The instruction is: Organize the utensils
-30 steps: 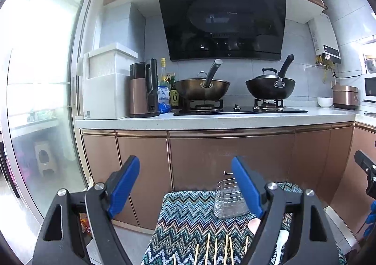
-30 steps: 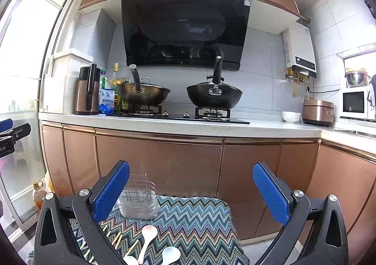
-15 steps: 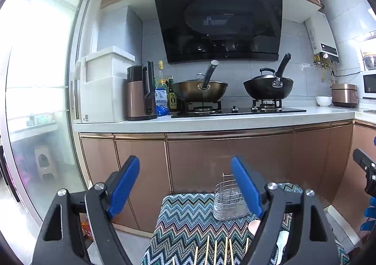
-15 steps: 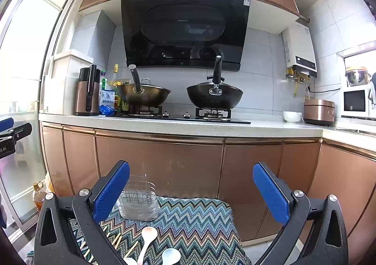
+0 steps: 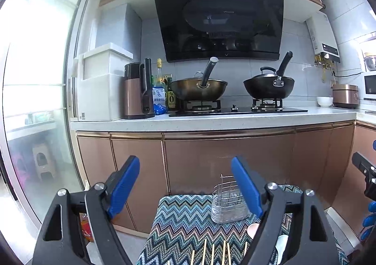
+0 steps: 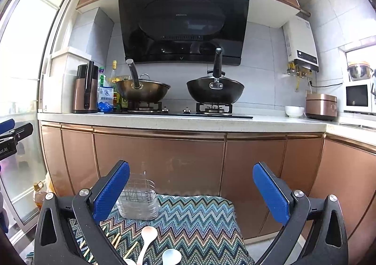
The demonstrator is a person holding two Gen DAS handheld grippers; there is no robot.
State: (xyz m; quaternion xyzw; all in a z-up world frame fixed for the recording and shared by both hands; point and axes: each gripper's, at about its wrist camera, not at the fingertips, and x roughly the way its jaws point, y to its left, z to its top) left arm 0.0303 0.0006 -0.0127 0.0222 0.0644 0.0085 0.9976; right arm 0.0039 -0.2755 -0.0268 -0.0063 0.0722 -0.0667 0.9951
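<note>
Grippers, left (image 5: 185, 185) and right (image 6: 191, 190), both wide open, holding nothing, up over the cloth (image 6: 195, 215); chopsticks (image 5: 212, 252) and spoons (image 6: 146, 239) lying loose near the empty caddy (image 6: 138, 201), so probably pre-pick, dropping onto one utensil next.

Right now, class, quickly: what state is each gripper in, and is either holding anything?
Left gripper: open, holding nothing.
Right gripper: open, holding nothing.
</note>
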